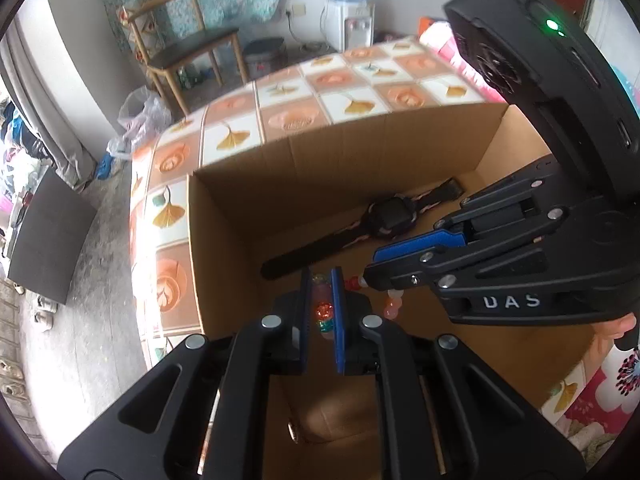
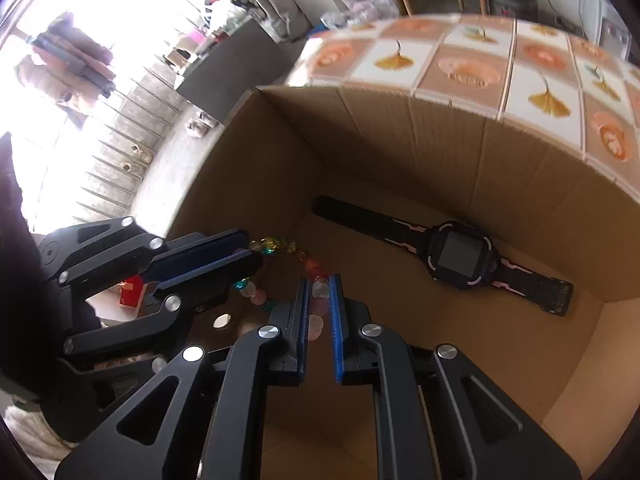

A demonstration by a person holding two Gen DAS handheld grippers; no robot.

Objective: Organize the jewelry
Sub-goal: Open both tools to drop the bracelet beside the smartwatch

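Bead bracelet (image 2: 280, 264), multicoloured, strung between 2 grippers, left gripper (image 1: 322, 312) and right gripper (image 2: 319, 312) each pinching beads, hanging inside cardboard box (image 2: 440, 152) near black watch (image 2: 456, 256); step: depositing; next: lower, then spread both jaws.

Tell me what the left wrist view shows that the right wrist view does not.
Only the left wrist view: a wooden chair, a water dispenser and a green light on the right gripper's body. Only the right wrist view: a bright window with hanging clothes. Both: the cardboard box, the watch lying inside it, and the bead bracelet clamped by both grippers.
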